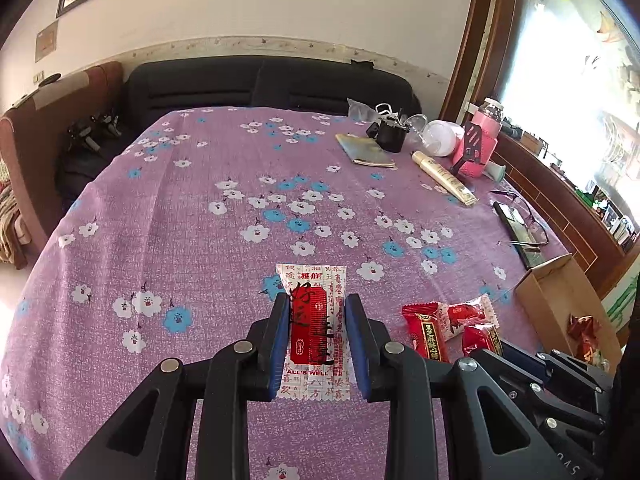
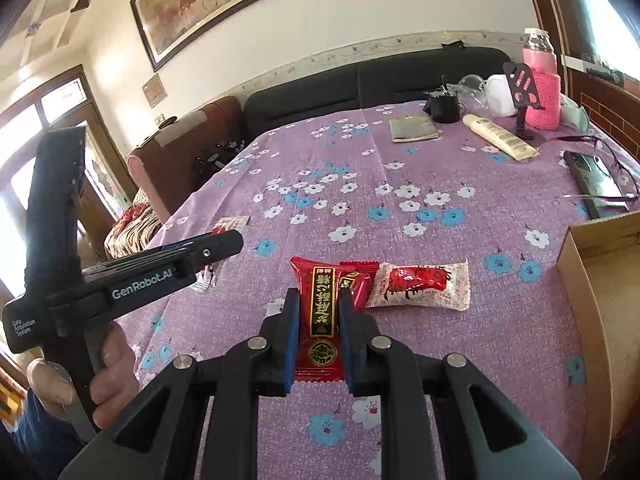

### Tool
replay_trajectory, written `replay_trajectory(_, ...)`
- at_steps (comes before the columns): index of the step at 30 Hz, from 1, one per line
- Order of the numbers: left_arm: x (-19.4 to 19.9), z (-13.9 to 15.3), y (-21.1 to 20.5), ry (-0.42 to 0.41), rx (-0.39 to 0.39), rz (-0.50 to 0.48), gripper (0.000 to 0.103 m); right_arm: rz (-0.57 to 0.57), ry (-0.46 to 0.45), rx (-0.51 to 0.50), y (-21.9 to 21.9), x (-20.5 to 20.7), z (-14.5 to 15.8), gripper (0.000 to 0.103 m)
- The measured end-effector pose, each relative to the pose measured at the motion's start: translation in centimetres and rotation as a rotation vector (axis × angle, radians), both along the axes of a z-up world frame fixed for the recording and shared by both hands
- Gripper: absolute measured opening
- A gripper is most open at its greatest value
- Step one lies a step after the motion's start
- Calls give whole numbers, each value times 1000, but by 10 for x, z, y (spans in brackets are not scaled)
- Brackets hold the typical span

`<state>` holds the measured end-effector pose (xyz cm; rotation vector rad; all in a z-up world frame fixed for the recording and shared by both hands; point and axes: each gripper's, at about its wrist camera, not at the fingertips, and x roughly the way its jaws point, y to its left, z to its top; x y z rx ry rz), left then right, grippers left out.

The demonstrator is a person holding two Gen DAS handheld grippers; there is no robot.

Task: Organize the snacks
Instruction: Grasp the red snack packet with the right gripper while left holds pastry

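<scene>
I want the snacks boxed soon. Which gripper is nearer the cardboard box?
Right. The right gripper, clamping a red packet, sits beside the cardboard box; the left gripper is farther away.

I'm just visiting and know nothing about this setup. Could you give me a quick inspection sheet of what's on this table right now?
Surface: table under a purple flowered cloth.
Job's things: white-and-red snack packet in the left gripper; dark red snack packet in the right gripper; a small red packet and a white-and-red packet lying on the cloth; cardboard box at the right edge.
Clutter: cream tube, pink-sleeved bottle, phone, glasses, black cup, folded booklet.
Grippers: both shut on packets.
Cables: nothing seen.
Surroundings: black sofa, framed painting, window.
</scene>
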<state>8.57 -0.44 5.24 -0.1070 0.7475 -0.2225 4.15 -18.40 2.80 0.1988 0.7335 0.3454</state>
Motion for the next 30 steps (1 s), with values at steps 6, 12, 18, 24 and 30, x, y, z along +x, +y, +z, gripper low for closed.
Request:
replay_trajectory(6,-2,0,-5,-20,29,-1,28,-5,0,6,-1,-1,-2,17)
replay_trajectory(12,-5,0,-11,-43,66,-1,29,-11,-4,0,-1,-2,-2,17)
replay_trajectory(18,-8,3,-14,-63,80,-4,29,-13,-4,4,-2,-2,-1,17)
replay_trajectory(24,-11,4,-17,-82,98,-1,29,-12,-12,4,-1,-3,0,17)
replay_trajectory(30,-15,6,-22,-112,130,0,29,-23,-23,-3,-2,-4,3,17)
